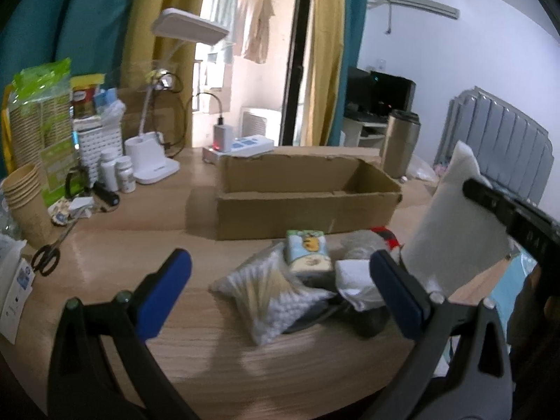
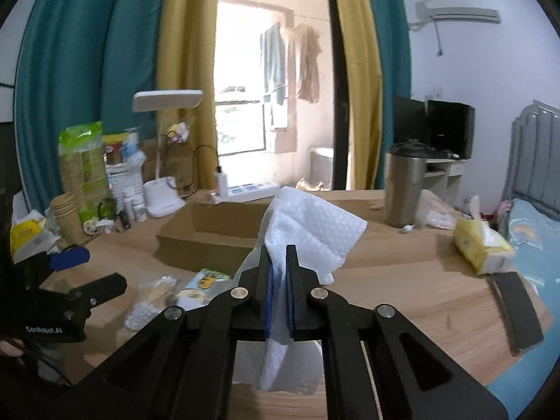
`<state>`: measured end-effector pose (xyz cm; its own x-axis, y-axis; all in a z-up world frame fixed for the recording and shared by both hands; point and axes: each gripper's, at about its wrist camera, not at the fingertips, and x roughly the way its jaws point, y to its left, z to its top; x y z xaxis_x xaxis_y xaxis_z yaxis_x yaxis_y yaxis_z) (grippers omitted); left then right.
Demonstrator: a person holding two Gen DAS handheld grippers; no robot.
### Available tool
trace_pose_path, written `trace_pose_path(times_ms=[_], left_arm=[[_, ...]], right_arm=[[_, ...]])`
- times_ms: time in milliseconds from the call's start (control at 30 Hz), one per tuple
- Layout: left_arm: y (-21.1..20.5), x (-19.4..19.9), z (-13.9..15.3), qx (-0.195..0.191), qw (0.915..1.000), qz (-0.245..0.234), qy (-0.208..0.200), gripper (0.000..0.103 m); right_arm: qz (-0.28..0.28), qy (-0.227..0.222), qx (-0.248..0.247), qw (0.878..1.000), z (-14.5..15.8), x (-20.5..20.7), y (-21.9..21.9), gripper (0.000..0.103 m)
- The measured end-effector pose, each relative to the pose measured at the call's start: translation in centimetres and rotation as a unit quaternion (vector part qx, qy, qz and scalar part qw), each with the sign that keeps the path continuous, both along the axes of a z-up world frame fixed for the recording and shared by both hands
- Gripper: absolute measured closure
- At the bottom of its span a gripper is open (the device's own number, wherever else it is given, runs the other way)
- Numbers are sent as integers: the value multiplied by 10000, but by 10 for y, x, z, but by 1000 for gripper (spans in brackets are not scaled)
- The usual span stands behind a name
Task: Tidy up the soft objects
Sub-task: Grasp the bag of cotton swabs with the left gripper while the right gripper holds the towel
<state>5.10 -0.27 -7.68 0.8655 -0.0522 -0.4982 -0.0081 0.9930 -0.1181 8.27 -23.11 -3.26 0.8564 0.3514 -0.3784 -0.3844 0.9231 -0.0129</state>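
Right now my right gripper (image 2: 279, 273) pinches a white dimpled cloth (image 2: 315, 231), which hangs lifted clear of the wooden table (image 2: 402, 262). My left gripper (image 1: 280, 273) sits spread wide and empty above the pile of soft things: a bag of cotton swabs (image 1: 259, 294), a cartoon tissue pack (image 1: 308, 248) and a folded white towel (image 1: 353, 273). At twelve o'clock from both waits the open cardboard box (image 1: 304, 192). I judge the step to be carrying the cloth there; I should hold the pinch firm, keep the dangling tail above the near wall, and release only once over the hollow.
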Motion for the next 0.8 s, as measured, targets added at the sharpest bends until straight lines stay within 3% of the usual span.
trace_pose_path(times_ms=[267,633,800], left_arm=[[-31,21,-12,176,9984,-402,349,0],[0,51,-37,133,9932,724,906,0],[12,61,-54,39,9879,897,1261,1]], right_arm=[[-343,-26,116,9993,-8,6,-39,96],[-491,214,222,9983,-31,20,-63,96],[-453,352,220,9981,-40,27,-59,96]])
